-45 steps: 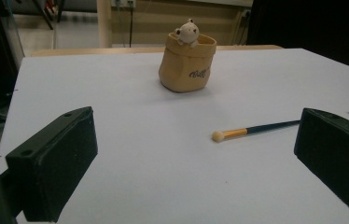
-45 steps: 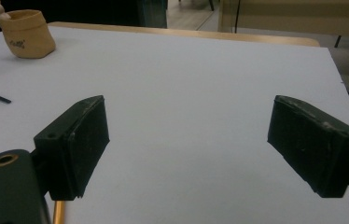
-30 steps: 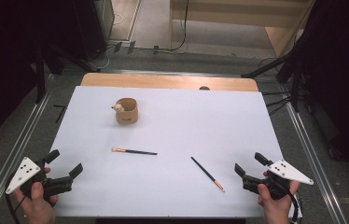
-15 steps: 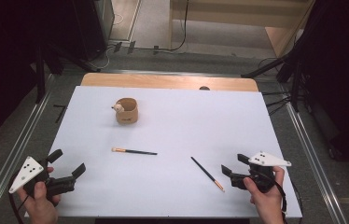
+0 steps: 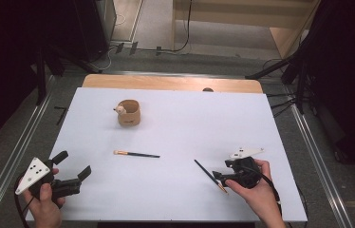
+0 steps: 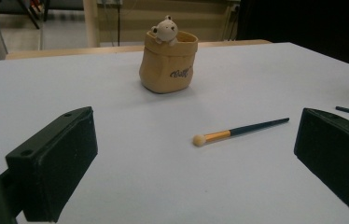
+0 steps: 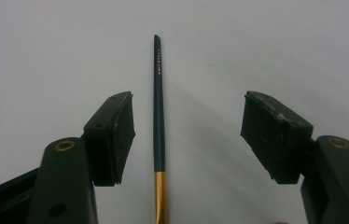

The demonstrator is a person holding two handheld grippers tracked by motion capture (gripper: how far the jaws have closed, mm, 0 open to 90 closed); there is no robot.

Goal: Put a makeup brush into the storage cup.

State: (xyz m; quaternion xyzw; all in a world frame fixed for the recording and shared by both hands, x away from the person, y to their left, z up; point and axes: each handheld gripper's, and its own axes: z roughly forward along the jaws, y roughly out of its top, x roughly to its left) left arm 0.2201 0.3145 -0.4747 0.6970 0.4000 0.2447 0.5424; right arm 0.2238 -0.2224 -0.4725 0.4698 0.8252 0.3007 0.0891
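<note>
While lying flat between the jaws: brush on white table, unlifted, pads not touching.
Brush build: slim dark handle, gold ferrule toward gripper base; judged light, stiff, prone to rolling on smooth sheet.
Grip point: dark handle just ahead of ferrule, across the shaft; bristle end best avoided, judged soft.
Right gripper: partly open, jaws just been closing, brush nearer one pad than the other.
Ahead and to the side of right gripper: second brush, well apart.
Farther off: tan pot, upright, small bear figure at rim.
Left gripper: open wide, empty, second brush ahead of jaws.
</note>
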